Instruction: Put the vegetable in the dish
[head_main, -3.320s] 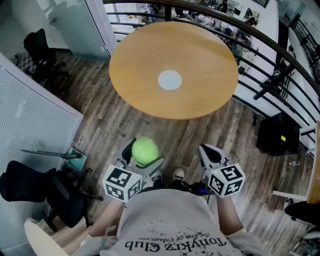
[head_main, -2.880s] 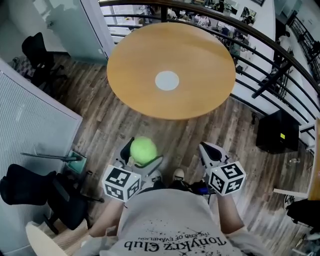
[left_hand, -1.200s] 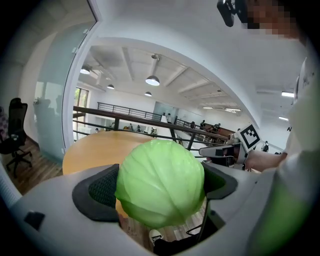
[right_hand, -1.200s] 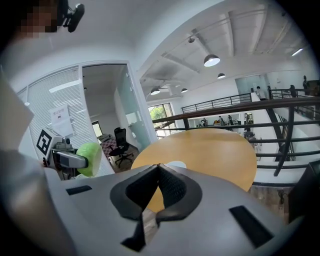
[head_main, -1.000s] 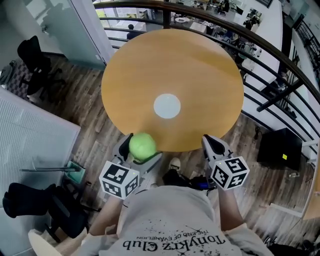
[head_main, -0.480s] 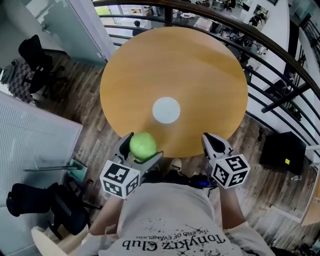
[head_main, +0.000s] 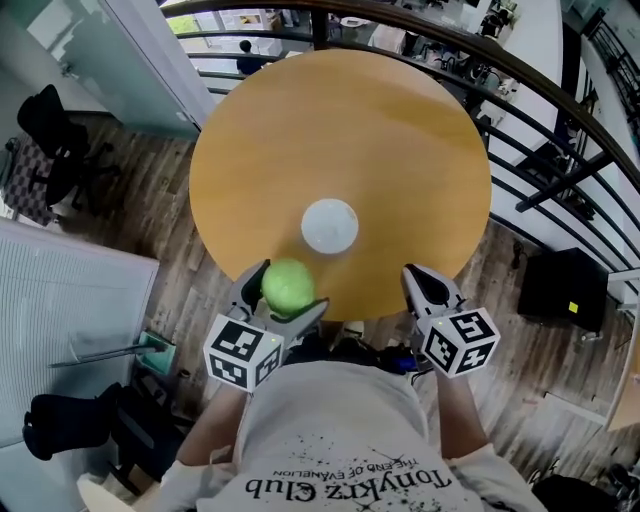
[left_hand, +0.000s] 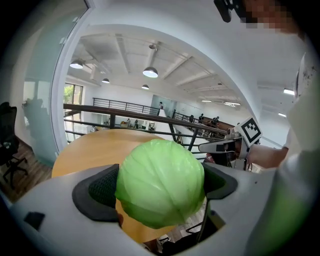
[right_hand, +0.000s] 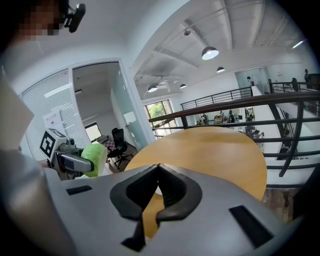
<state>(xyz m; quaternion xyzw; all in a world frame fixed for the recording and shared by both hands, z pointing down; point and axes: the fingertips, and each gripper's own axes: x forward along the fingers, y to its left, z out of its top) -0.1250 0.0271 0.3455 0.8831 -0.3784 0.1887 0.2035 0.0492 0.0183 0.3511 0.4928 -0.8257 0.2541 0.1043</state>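
A round green cabbage (head_main: 288, 287) (left_hand: 160, 182) (right_hand: 93, 157) sits between the jaws of my left gripper (head_main: 281, 297) (left_hand: 161, 186), which is shut on it at the near edge of the round wooden table (head_main: 400, 140). The white dish (head_main: 329, 225) lies flat on the table, just beyond and right of the cabbage. My right gripper (head_main: 423, 285) (right_hand: 157, 177) hovers at the table's near right edge, jaws closed together with nothing in them. In the right gripper view the dish is mostly hidden behind the jaws.
A black railing (head_main: 540, 90) curves round the far and right side of the table (left_hand: 90, 150) (right_hand: 220, 150). A black office chair (head_main: 50, 130) stands at far left, another (head_main: 70, 425) at near left. A dark box (head_main: 555, 290) sits on the floor at right.
The person has stepped up to the table: both grippers, far short of it before, now reach its near edge. The cabbage stays gripped and is nearer the dish.
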